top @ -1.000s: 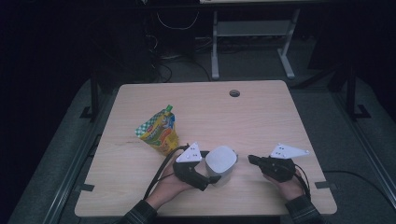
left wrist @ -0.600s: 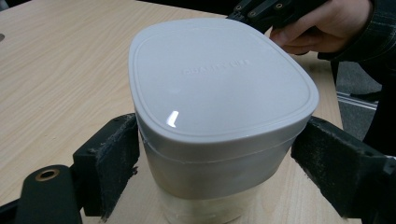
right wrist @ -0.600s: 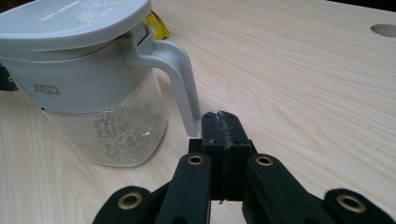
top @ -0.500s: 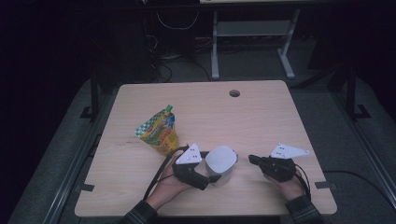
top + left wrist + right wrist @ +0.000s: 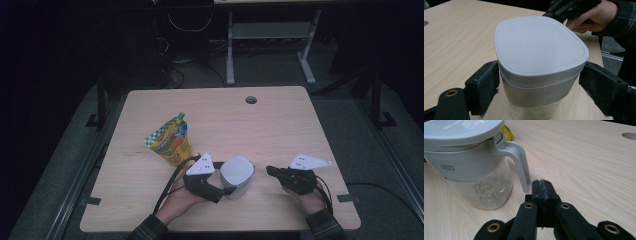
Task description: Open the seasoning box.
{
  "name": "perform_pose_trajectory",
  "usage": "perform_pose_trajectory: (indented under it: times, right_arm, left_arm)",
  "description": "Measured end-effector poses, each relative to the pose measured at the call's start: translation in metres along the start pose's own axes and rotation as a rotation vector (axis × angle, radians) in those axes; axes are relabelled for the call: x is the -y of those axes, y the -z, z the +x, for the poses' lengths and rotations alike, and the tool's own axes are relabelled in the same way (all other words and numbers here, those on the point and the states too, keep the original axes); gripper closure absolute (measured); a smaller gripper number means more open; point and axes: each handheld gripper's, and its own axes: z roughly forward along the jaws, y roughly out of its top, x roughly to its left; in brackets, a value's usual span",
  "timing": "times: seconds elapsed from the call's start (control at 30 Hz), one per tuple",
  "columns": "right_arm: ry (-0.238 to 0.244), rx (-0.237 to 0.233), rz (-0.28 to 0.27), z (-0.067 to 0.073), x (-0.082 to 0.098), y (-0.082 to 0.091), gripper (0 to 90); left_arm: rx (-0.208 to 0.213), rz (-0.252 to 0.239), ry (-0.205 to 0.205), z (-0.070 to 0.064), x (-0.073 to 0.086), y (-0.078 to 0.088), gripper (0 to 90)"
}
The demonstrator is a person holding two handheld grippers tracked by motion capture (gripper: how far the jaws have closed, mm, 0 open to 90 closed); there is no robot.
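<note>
A clear jug [image 5: 237,172] with a grey lid and handle stands near the table's front edge. My left gripper [image 5: 231,189] reaches in from the left; its jaws have just been closing and sit on either side of the jug [image 5: 539,50], pads [image 5: 485,85] pressing its grey collar. My right gripper [image 5: 270,172] rests to the jug's right, shut and empty. In the right gripper view its tips [image 5: 541,185] sit just short of the lower end of the jug's handle [image 5: 520,160], without touching. The left gripper view shows the right gripper [image 5: 566,8] beyond the lid.
A colourful drink pouch [image 5: 170,140] stands left of the jug, close behind my left gripper. The wooden table [image 5: 280,130] has a cable hole [image 5: 251,99] at its far edge. Dark floor and a metal frame lie beyond the table.
</note>
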Motion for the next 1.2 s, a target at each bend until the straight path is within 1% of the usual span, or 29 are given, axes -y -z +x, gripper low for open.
perform_pose_trajectory:
  times: [0.13, 0.23, 0.4, 0.47, 0.67, 0.8, 0.83, 0.9, 1.03, 1.07, 1.1, 1.2]
  right_arm:
    - [-0.001, 0.0, 0.0, 0.0, 0.0, 0.0, 89.9]
    - [-0.001, 0.0, 0.001, 0.0, 0.0, 0.0, 89.9]
    - [-0.001, -0.002, 0.002, 0.0, 0.0, 0.0, 89.9]
    - [-0.001, -0.001, 0.002, 0.0, 0.0, 0.0, 89.9]
    - [0.0, -0.001, 0.004, 0.0, 0.0, -0.001, 89.9]
    - [0.0, 0.0, 0.004, 0.0, 0.0, -0.001, 89.9]
    - [0.001, 0.001, 0.005, 0.0, 0.0, -0.001, 89.9]
    - [0.002, 0.003, 0.005, 0.0, 0.0, -0.001, 89.9]
    - [0.004, 0.005, 0.0, 0.0, 0.0, 0.0, 89.9]
    - [0.0, 0.003, 0.0, 0.0, 0.0, 0.0, 89.9]
    - [-0.007, 0.0, -0.001, 0.0, -0.001, 0.001, 89.9]
    - [-0.005, -0.009, -0.013, 0.002, -0.004, 0.001, 89.9]
  left_arm:
    - [0.002, -0.012, 0.008, 0.0, -0.001, 0.001, 16.8]
    - [0.001, -0.014, 0.004, 0.0, -0.002, 0.002, 17.3]
    - [0.002, -0.022, 0.011, 0.0, -0.003, 0.004, 18.2]
    - [0.008, -0.032, 0.018, 0.001, -0.004, 0.006, 19.6]
    - [0.009, -0.039, 0.022, 0.001, -0.005, 0.008, 21.5]
    - [0.008, -0.049, 0.018, 0.001, -0.007, 0.011, 23.6]
    - [0.007, -0.049, 0.011, 0.001, -0.007, 0.012, 24.3]
    - [0.007, -0.052, 0.015, 0.001, -0.008, 0.012, 25.2]
    - [0.002, -0.054, 0.008, 0.001, -0.008, 0.013, 26.6]
    - [0.002, -0.059, 0.016, 0.001, -0.008, 0.014, 27.4]
    - [0.003, -0.058, 0.016, 0.001, -0.008, 0.015, 28.2]
    - [-0.001, -0.056, 0.011, 0.001, -0.009, 0.015, 29.4]
